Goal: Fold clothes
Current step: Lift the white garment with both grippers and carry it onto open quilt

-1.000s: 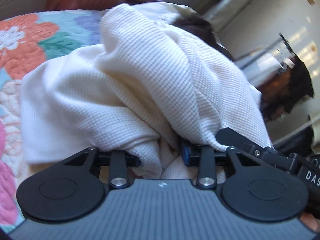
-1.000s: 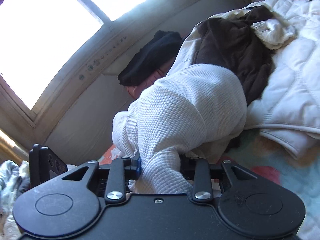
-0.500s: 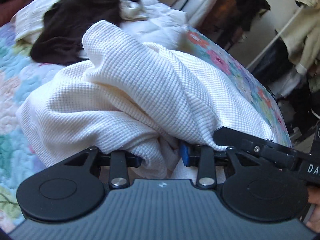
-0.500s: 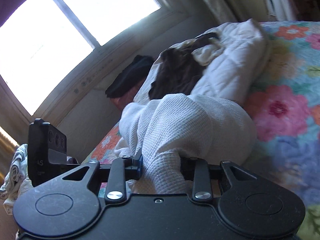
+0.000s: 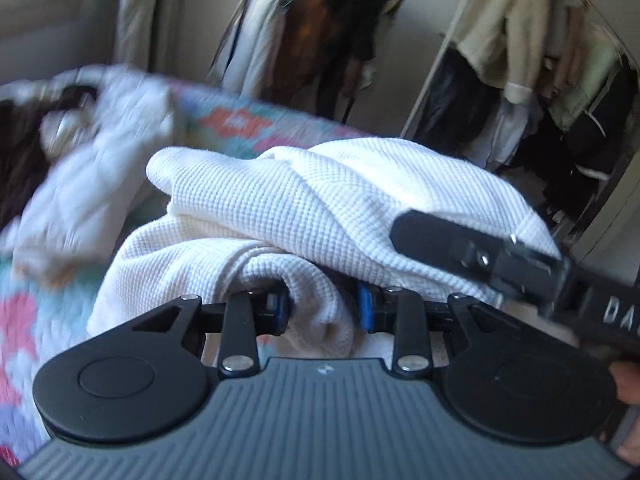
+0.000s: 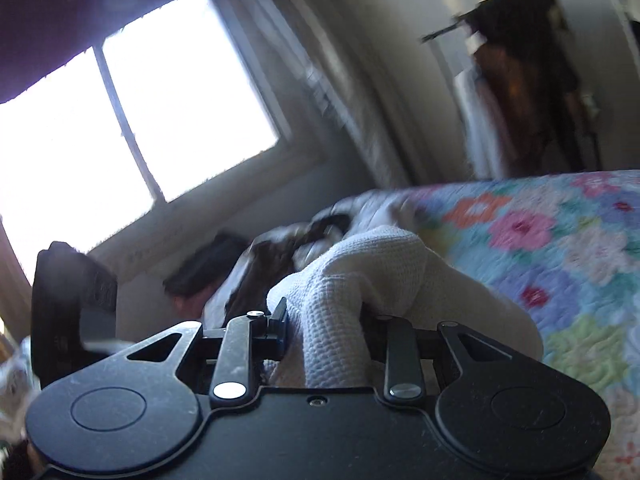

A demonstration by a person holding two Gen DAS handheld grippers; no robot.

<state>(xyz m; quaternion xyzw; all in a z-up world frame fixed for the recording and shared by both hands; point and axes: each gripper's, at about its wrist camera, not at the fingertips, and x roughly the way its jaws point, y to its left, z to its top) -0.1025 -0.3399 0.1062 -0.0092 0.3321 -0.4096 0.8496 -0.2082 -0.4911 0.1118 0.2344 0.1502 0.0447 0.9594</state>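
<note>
A cream waffle-knit garment (image 5: 304, 204) is bunched up and held above the floral quilt (image 5: 240, 124). My left gripper (image 5: 324, 308) is shut on a fold of it; the fabric drapes over the fingers. My right gripper (image 6: 324, 320) is shut on another part of the same garment (image 6: 360, 276). The right gripper's body shows at the right of the left wrist view (image 5: 480, 256), close beside the left one. The fingertips of both are hidden by cloth.
The floral quilt (image 6: 540, 240) covers the bed. A white comforter (image 5: 100, 160) and a dark brown garment (image 5: 20, 152) lie at the head of the bed. Clothes hang on a rack (image 5: 540, 60) beyond the bed. A bright window (image 6: 140, 120) is at left.
Both grippers have swung with the garment away from the head of the bed toward the room; the clothes rack and window came into view. The grip is unchanged.
</note>
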